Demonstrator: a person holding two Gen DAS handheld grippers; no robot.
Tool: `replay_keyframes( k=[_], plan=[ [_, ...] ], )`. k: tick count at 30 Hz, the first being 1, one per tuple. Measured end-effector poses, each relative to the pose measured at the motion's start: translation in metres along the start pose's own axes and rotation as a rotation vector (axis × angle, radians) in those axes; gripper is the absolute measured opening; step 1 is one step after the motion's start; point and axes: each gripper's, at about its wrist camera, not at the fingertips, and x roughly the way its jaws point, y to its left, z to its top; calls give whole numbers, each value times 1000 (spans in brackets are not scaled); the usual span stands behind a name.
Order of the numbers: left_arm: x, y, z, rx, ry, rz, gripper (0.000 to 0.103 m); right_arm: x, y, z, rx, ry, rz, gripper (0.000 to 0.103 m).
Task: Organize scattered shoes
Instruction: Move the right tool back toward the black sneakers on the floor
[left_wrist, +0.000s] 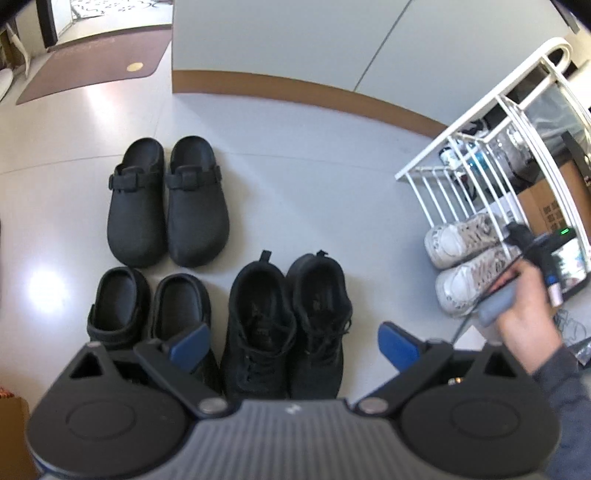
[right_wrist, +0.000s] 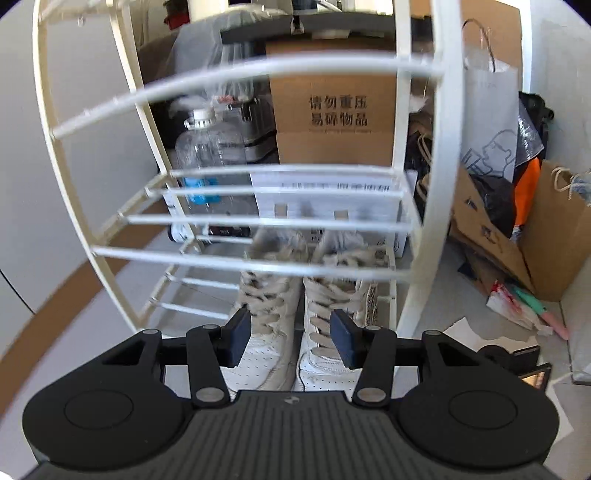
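Note:
Three black pairs stand side by side on the pale floor in the left wrist view: strapped clogs (left_wrist: 168, 201), slippers (left_wrist: 147, 310) and laced sneakers (left_wrist: 288, 325). My left gripper (left_wrist: 293, 345) hovers above the sneakers, open wide, nothing between its blue pads (left_wrist: 188, 343). A white pair of sneakers (left_wrist: 461, 266) (right_wrist: 295, 332) rests on the lowest shelf of the white wire rack (right_wrist: 258, 258), toes outward. My right gripper (right_wrist: 291, 341) hangs above their toes, jaws apart and touching neither shoe. A hand (left_wrist: 524, 314) holds that gripper beside the rack.
Behind the rack stand a cardboard box (right_wrist: 332, 110) and a big water bottle (right_wrist: 207, 155). Paper bags (right_wrist: 554, 229) and litter crowd the floor to its right. A wall with a brown skirting (left_wrist: 295, 88) runs behind the shoes; a doormat (left_wrist: 92, 70) lies far left.

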Motion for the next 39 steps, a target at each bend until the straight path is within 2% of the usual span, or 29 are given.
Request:
replay_keyframes(
  k=[8,11,14,16,20,25,28,31,39],
  plan=[
    [-5,6,-13,-3,30,-7,99,-97,-1,32,-80,-39,60,57],
    [-6,8,-18,16,24,30,99,-132,-5,37,-93,-11,82,59],
    [-8,15,-24,7,38,35,100,-166,-7,35,-103,43,138,63],
    [-9,20,-29,-1,39,49,100,-192,-10,28,-127,85,199,65],
    [-12,31,-41,-6,44,80,101,-232,-15,10,-209,118,297,78],
    [-17,53,-58,-8,59,92,101,-261,-28,-4,-277,166,402,82],
    [-23,64,-65,7,49,123,101,-276,-39,-10,-283,181,433,87],
    [-25,76,-70,-16,60,130,101,-290,-49,-20,-262,252,444,91],
    [-22,104,-82,-54,122,149,101,-327,-41,-74,-430,315,479,95]
  ],
)
